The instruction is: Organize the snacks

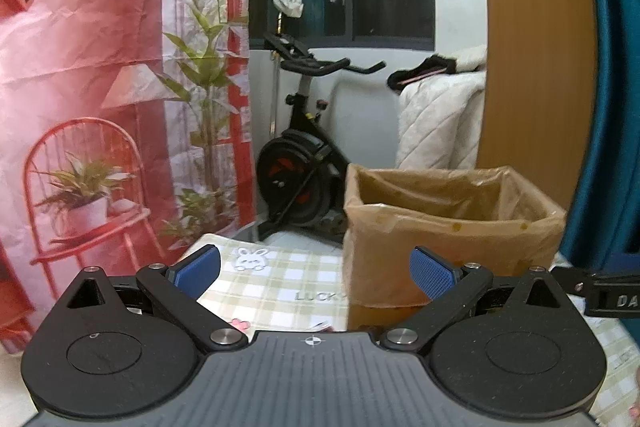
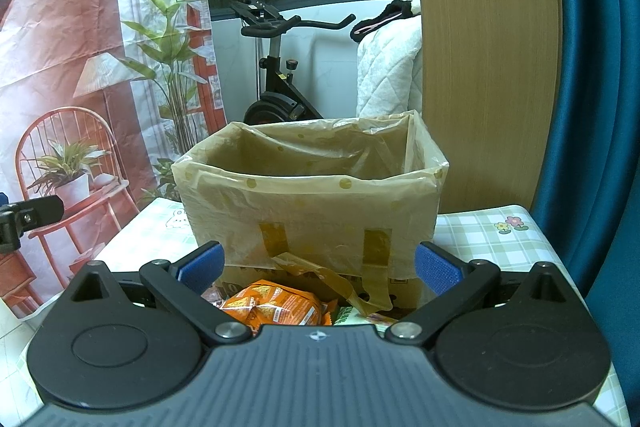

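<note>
A cardboard box lined with a yellowish plastic bag [image 2: 312, 211] stands on the checked tablecloth [image 2: 492, 247], straight ahead in the right wrist view. In front of it lies an orange snack packet [image 2: 276, 307], low between the fingers of my right gripper [image 2: 318, 269], which is open and holds nothing. A green-and-white packet [image 2: 346, 315] peeks out beside the orange one. In the left wrist view the same box [image 1: 448, 239] sits ahead and to the right. My left gripper [image 1: 316, 271] is open and empty over the tablecloth [image 1: 276, 283].
A printed red backdrop [image 1: 100, 107] hangs on the left, past the table edge. An exercise bike [image 1: 304, 155] stands behind the table. A wooden panel [image 2: 484, 59] and a teal curtain [image 2: 600, 67] rise on the right. The other gripper's black tip [image 2: 28, 219] shows at far left.
</note>
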### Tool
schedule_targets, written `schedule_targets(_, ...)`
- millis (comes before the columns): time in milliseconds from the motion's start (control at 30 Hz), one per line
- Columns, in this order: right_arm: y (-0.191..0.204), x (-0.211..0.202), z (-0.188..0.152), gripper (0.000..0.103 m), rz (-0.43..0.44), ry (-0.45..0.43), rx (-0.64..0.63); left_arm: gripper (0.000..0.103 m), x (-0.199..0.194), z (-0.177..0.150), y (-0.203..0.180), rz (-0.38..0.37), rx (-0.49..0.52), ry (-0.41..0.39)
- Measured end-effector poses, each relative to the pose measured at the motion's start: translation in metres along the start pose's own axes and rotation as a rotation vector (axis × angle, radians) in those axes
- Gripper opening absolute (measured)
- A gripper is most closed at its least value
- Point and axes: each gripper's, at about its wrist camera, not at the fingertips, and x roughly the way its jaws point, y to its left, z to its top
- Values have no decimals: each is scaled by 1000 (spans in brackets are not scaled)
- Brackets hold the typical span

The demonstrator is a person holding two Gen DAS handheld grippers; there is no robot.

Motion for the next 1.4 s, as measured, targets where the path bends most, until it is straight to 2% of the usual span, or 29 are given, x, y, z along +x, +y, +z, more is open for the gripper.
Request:
schedule_targets(100,0,-1,-1,103,5,-4,-3,102,0,-5,5,-31,-33,-18)
schedule_targets(267,0,0,-4,103,15,-5,-2,102,3,-11,-1,15,15,-45)
schedule_targets(633,-1,12,-26,103,9,-28,-6,102,22,-33,23,24,-44,-11)
schedule_targets(700,-1,13,-34,103,-9,-56,-21,102,27,-39,29,10,-68,-4)
schedule_targets(767,-2,16,-40,103,-18,-47,-32,102,34,-45,31,-1,-68,9)
schedule_targets(867,-4,21,-50,103,3,-17,-23,98,42,-61,27,-56,-11,14)
schedule_targets(933,-4,24,-58,103,6,7,-32,96,51,-73,23,-104,55,48)
schedule_targets(1000,-2,26,-68,103,21,24,-54,93,58,-84,22,-159,73,95)
schedule_targets(1067,4,30,-75,97,32,49,-92,90,62,-94,24,-209,64,132)
schedule_targets(1133,11,35,-79,78,58,64,-125,88,67,-102,26,-245,64,167)
schedule_targets(1200,18,41,-84,70,103,89,-138,87,70,-107,27,-251,78,187)
schedule_targets(1300,31,48,-87,61,179,120,-173,87,71,-114,30,-259,85,203)
schedule_targets(1400,46,58,-92,59,225,137,-229,86,72,-120,31,-282,76,222)
